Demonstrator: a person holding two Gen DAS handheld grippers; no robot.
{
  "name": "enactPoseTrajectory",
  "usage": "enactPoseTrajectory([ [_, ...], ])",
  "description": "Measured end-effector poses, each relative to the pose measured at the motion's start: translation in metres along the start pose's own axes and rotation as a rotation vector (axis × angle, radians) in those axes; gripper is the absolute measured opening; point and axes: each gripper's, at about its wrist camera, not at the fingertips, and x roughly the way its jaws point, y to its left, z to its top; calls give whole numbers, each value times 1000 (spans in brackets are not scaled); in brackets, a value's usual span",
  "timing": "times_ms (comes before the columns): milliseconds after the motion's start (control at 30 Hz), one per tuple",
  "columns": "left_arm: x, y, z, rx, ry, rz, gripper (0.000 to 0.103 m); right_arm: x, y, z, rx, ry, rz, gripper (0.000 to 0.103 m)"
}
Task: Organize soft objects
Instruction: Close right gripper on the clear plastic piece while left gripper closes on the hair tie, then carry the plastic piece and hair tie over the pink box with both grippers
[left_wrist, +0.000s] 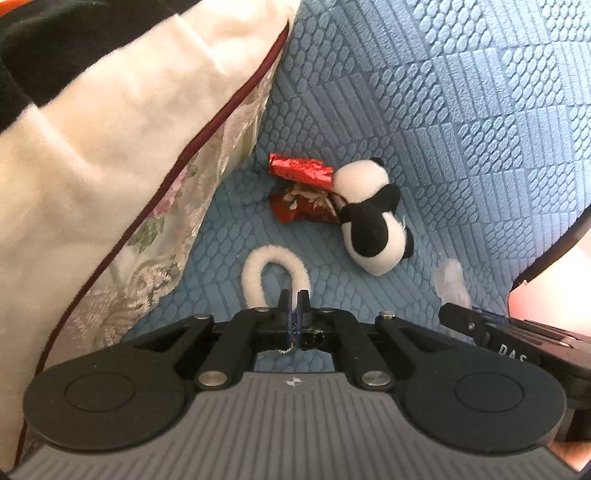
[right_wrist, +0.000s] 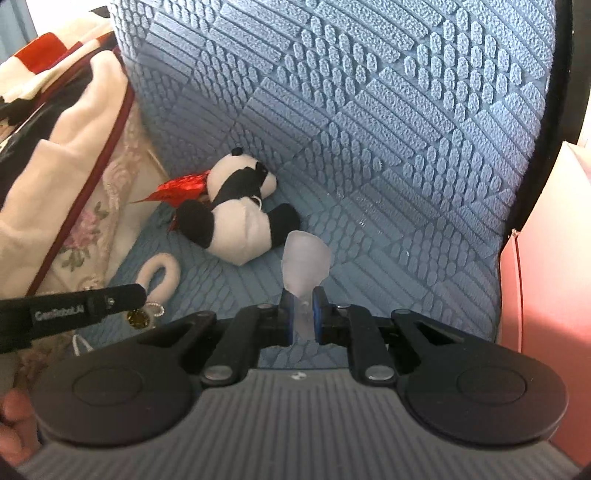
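Note:
A small panda plush (left_wrist: 373, 221) lies on the blue textured sofa seat (left_wrist: 461, 129), against a crumpled red foil wrapper (left_wrist: 303, 184); both show in the right wrist view, the panda (right_wrist: 240, 214) and the wrapper (right_wrist: 177, 192). My left gripper (left_wrist: 294, 299) is shut on the chain of a white fluffy loop keychain (left_wrist: 275, 275), which also shows in the right wrist view (right_wrist: 162, 280). My right gripper (right_wrist: 303, 306) is shut on a translucent soft piece (right_wrist: 306, 262), just right of the panda; the piece also shows in the left wrist view (left_wrist: 452, 284).
A large cream cushion (left_wrist: 110, 147) with maroon piping and floral lace leans at the left, seen also in the right wrist view (right_wrist: 74, 155). The sofa backrest (right_wrist: 369, 92) rises behind. A pink surface (right_wrist: 546, 258) stands at the right edge.

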Motion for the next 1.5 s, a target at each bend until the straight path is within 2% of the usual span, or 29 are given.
enactPoseTrajectory([
  [33,0,1,1,-4,10,2,3,-3,0,-1,-1,0,3,14],
  [67,-1,3,1,-9,19,-3,9,-5,1,-2,-5,-1,3,14],
  [133,-3,4,1,-3,25,-4,37,-1,5,-2,-13,-1,-1,14],
  [167,-3,4,2,4,28,3,56,-2,6,-2,-18,-1,-3,14],
  [200,-3,4,1,9,34,17,57,-3,6,-3,-24,-1,-7,14],
  [433,14,-1,-4,46,75,55,55,9,6,-2,-45,8,-32,14],
  [533,18,0,-4,41,62,63,49,14,4,-3,-45,31,-31,14],
  [600,19,0,-4,43,54,71,38,16,4,-4,-46,42,-25,14],
  [667,20,1,-4,40,51,69,32,18,5,-4,-50,51,-23,14],
  [867,20,1,-6,40,54,55,22,21,6,-5,-66,76,-25,14],
  [1200,1,7,-9,3,42,-21,21,-6,15,-13,-62,32,-28,14],
  [1500,-21,3,-24,23,38,-60,21,-38,24,-27,-27,-19,-44,14],
])
